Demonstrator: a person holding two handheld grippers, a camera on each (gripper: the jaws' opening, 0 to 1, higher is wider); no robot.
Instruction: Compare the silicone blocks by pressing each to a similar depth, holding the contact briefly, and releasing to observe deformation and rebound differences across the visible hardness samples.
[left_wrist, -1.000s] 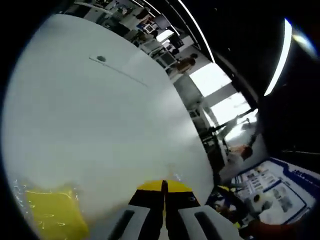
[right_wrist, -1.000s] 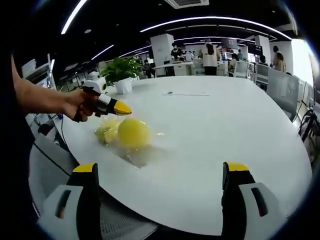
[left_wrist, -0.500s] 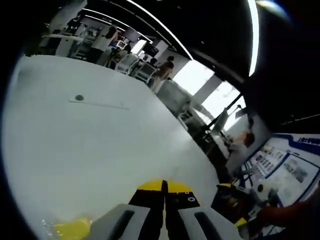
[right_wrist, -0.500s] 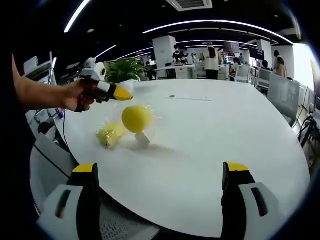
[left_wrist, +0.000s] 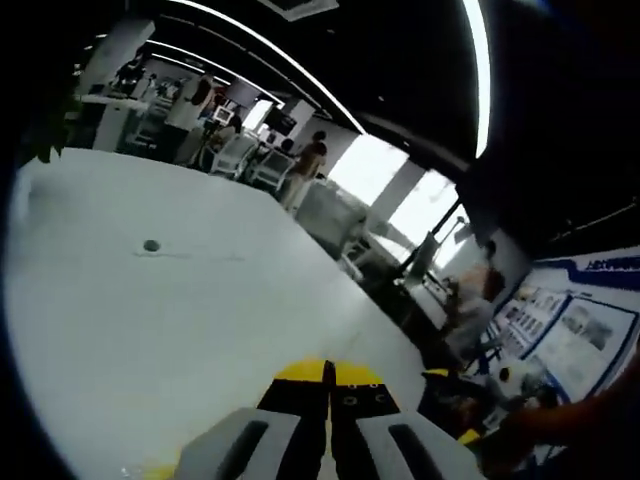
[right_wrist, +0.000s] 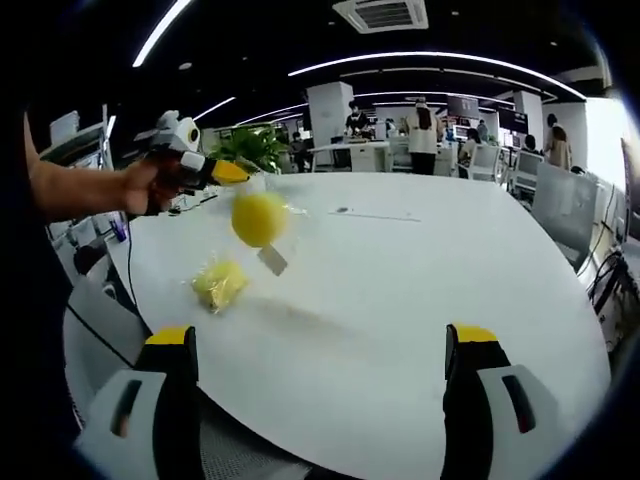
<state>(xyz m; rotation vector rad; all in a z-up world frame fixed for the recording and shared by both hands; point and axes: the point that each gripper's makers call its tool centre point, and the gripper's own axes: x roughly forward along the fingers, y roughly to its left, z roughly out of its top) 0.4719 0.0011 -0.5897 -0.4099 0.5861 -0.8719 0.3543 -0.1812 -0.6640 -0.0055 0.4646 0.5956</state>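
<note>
Hanging from left tool (right_wrist: 232, 172), bagged block (right_wrist: 258, 219)

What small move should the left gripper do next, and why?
Probably lower it. The left gripper, jaws shut, holds the bagged yellow round block above the white table, so it cannot be pressed; the other yellow block lies below.

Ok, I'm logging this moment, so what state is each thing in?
Left tool: shut on the bag, raised.
Round yellow sample: in its clear bag, hanging off the table.
Second yellow sample: bagged, lying on the table.
Right tool: open, empty.
White table: bears one sample.
</note>
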